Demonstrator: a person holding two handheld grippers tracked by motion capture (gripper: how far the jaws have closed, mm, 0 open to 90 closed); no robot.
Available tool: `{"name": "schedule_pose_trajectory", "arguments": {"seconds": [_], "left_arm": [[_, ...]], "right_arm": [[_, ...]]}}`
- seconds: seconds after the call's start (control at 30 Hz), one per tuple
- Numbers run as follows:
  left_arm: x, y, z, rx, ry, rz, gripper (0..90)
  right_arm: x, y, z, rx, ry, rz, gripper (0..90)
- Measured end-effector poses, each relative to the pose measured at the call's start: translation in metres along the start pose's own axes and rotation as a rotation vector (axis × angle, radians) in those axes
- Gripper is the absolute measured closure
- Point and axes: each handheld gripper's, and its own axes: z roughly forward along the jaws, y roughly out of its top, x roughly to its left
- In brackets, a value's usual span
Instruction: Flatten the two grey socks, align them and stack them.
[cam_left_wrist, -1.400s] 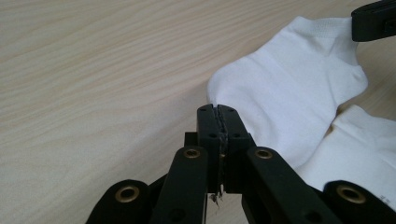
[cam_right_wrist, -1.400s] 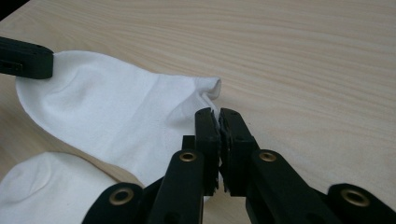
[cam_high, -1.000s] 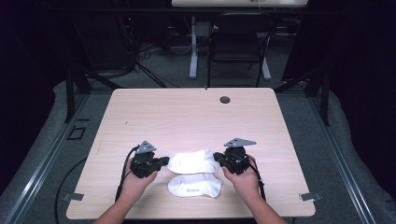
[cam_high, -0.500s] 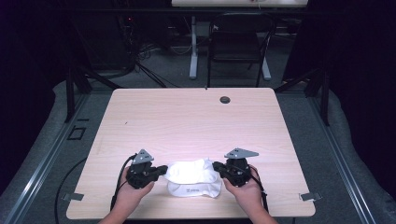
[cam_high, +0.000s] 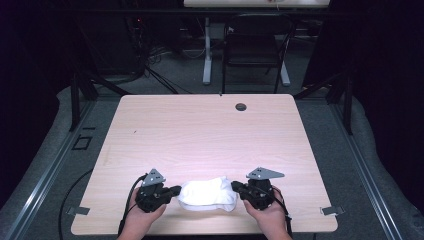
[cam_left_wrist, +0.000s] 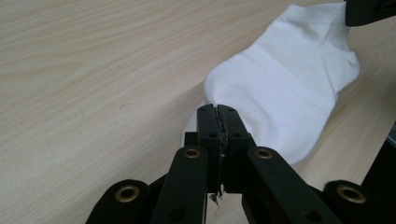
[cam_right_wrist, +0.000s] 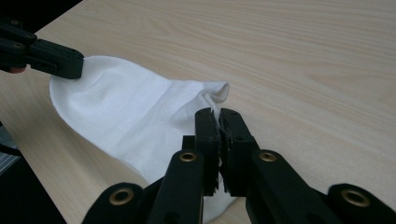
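Both tools grip the white sock (cam_high: 207, 195): left tool (cam_high: 176, 190) pinching its 9 o'clock end, right tool (cam_high: 236, 189) its 3 o'clock end, near the table's (cam_high: 210, 135) 6 o'clock edge. Folding seems underway; next, lay it flat and let go.

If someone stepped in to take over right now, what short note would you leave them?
Left gripper: shut on one end of the white sock.
Right gripper: shut on the other end.
The sock lies near the front edge of the table, stretched between both grippers.
Done: both ends gripped.
Left: probably laying it flat or folding it, then letting go.
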Motion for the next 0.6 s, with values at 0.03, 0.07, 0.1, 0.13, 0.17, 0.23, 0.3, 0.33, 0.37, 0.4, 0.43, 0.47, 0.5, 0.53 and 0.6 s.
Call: {"name": "schedule_pose_trajectory", "arguments": {"seconds": [0.03,0.07,0.1,0.13,0.17,0.23,0.3,0.33,0.37,0.4,0.43,0.47,0.5,0.53,0.6], "left_arm": [[-0.001,-0.001,0.001,0.007,0.001,0.005,89.2],[-0.001,-0.002,0.003,0.009,0.003,0.007,89.2],[-0.002,-0.003,0.004,0.011,0.002,0.007,89.2],[-0.002,-0.004,0.005,0.016,0.004,0.013,89.2],[-0.003,-0.006,0.008,0.022,0.004,0.014,89.2],[-0.003,-0.007,0.009,0.03,0.006,0.024,89.2],[-0.003,-0.008,0.01,0.033,0.009,0.032,89.2],[-0.003,-0.008,0.01,0.032,0.009,0.029,89.2],[-0.003,-0.009,0.01,0.033,0.007,0.029,89.2],[-0.003,-0.009,0.011,0.032,0.008,0.027,89.2],[-0.002,-0.01,0.011,0.035,0.006,0.025,89.2],[-0.002,-0.01,0.013,0.035,0.008,0.021,89.2],[-0.002,-0.011,0.014,0.035,0.009,0.021,89.2],[-0.001,-0.011,0.015,0.038,0.006,0.018,89.2],[-0.001,-0.011,0.017,0.04,0.008,0.017,89.2]], "right_arm": [[-0.001,-0.001,0.0,0.008,0.003,0.0,86.7],[-0.001,-0.003,0.001,0.007,0.003,0.004,86.7],[-0.002,-0.004,0.001,0.016,0.002,-0.003,86.7],[-0.002,-0.006,0.002,0.013,0.0,0.001,86.7],[-0.001,-0.008,0.003,0.023,-0.002,-0.007,86.7],[0.0,-0.01,0.004,0.025,-0.01,-0.015,86.7],[0.0,-0.01,0.005,0.029,-0.013,-0.021,86.7],[-0.001,-0.011,0.005,0.03,-0.011,-0.017,86.7],[-0.001,-0.012,0.006,0.029,-0.008,-0.014,86.7],[-0.002,-0.012,0.006,0.033,-0.011,-0.015,86.7],[-0.002,-0.013,0.006,0.036,-0.009,-0.013,86.7],[-0.003,-0.013,0.007,0.034,-0.007,-0.005,86.7],[-0.003,-0.014,0.007,0.037,-0.004,-0.002,86.7],[-0.004,-0.014,0.008,0.037,-0.007,-0.001,86.7],[-0.004,-0.014,0.009,0.035,-0.009,0.004,86.7]]}}
